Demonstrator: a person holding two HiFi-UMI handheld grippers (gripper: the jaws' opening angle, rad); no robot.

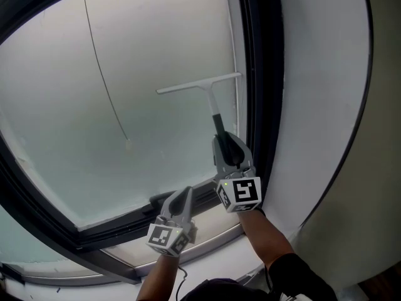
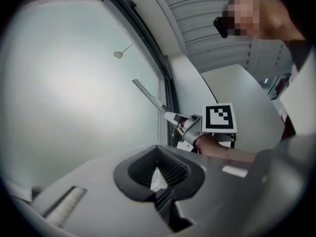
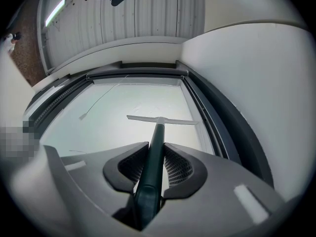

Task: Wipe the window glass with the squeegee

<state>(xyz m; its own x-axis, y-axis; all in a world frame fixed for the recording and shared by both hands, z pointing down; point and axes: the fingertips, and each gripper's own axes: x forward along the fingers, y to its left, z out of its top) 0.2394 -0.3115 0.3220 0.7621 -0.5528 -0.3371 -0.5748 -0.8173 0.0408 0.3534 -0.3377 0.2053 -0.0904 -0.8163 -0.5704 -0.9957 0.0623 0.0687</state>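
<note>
Right gripper point(image 1: 229, 146) is clamping the squeegee point(image 1: 199, 84) handle so its blade's lying flat on the window glass point(image 1: 94, 118) near the right edge; left gripper point(image 1: 181, 200) is idling closed, empty.

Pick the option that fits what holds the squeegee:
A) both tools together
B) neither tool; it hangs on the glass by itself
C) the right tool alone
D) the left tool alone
C: the right tool is shut on the squeegee by its dark handle, while the left tool sits lower, shut with nothing between its jaws.
</note>
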